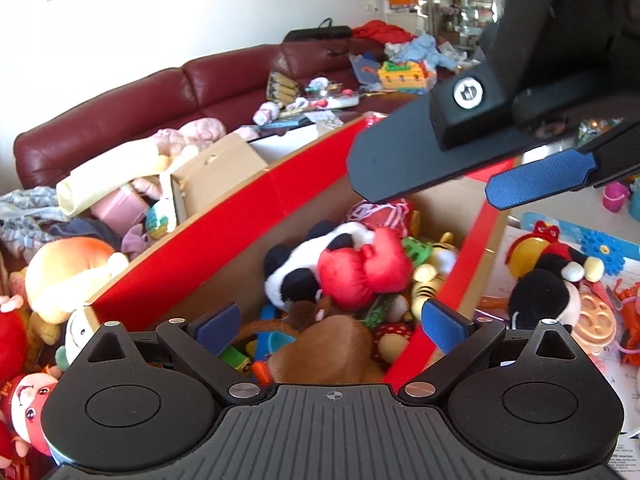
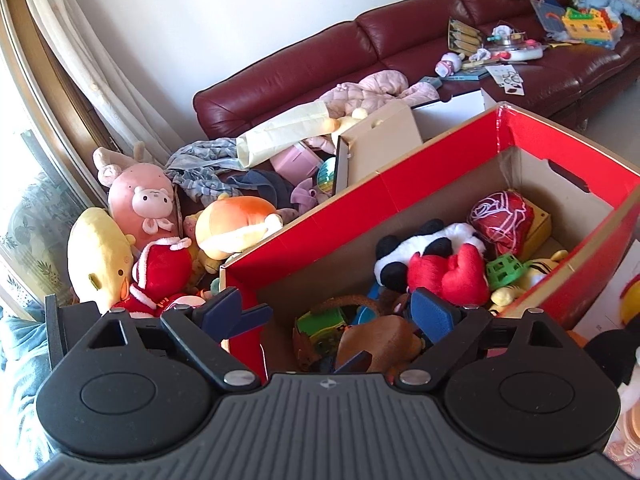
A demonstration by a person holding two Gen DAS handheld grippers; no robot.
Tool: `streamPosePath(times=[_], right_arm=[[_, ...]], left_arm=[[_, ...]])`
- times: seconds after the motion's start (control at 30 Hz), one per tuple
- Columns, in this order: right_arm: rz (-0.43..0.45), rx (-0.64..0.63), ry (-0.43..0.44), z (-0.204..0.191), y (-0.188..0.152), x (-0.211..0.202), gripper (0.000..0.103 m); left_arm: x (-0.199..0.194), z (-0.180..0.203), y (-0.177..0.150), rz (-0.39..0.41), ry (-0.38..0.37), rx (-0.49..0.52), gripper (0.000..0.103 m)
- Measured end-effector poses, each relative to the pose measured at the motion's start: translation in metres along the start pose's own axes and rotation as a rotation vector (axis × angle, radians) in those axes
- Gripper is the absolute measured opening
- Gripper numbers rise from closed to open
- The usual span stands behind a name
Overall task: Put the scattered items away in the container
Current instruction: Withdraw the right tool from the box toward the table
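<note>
Both your tongs hang empty above the red-lined cardboard box [image 2: 400,184]: your left gripper [image 1: 334,326] has its blue-padded fingers spread wide, and your right gripper [image 2: 334,312] is spread the same way. In the box lie a black-and-white panda plush [image 2: 420,248], a red stuffed heart [image 2: 452,272] against it, and a brown plush [image 2: 380,344] under your fingertips. A black-and-red mouse plush [image 1: 548,284] lies outside, just beside the box wall.

no readable text, labels or numbers anywhere
</note>
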State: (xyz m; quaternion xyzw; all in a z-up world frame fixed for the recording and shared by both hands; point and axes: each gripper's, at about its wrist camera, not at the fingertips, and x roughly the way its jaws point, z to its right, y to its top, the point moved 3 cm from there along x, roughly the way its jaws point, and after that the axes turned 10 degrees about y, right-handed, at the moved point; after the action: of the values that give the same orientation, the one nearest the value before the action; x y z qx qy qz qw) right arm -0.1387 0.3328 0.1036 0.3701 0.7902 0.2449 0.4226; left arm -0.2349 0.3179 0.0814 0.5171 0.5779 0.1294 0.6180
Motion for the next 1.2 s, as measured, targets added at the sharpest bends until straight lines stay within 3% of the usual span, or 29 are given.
streamPosePath(times=[0.27, 0.57, 0.63, 0.9, 1.1, 1.2], right_arm=[[-0.002, 0.020, -0.041, 0.018, -0.004, -0.029, 0.095], [0.066, 0.119, -0.184, 0.074, -0.031, -0.099, 0.095], [0.086, 0.171, -0.227, 0.094, -0.044, -0.120, 0.095], [0.177, 0.415, -0.426, 0.171, -0.118, -0.212, 0.095], [0.249, 0.569, -0.500, 0.203, -0.169, -0.257, 0.095], [0.272, 0.600, -0.496, 0.209, -0.187, -0.264, 0.090]], left_arm=[[-0.007, 0.034, 0.003, 0.026, -0.051, 0.080, 0.102], [-0.013, 0.106, -0.016, 0.000, -0.175, 0.237, 0.103], [-0.017, 0.127, -0.027, 0.024, -0.169, 0.297, 0.103], [-0.021, 0.193, -0.059, -0.073, -0.318, 0.400, 0.103], [-0.011, 0.231, -0.080, -0.205, -0.424, 0.396, 0.103], [-0.002, 0.247, -0.093, -0.287, -0.461, 0.386, 0.100]])
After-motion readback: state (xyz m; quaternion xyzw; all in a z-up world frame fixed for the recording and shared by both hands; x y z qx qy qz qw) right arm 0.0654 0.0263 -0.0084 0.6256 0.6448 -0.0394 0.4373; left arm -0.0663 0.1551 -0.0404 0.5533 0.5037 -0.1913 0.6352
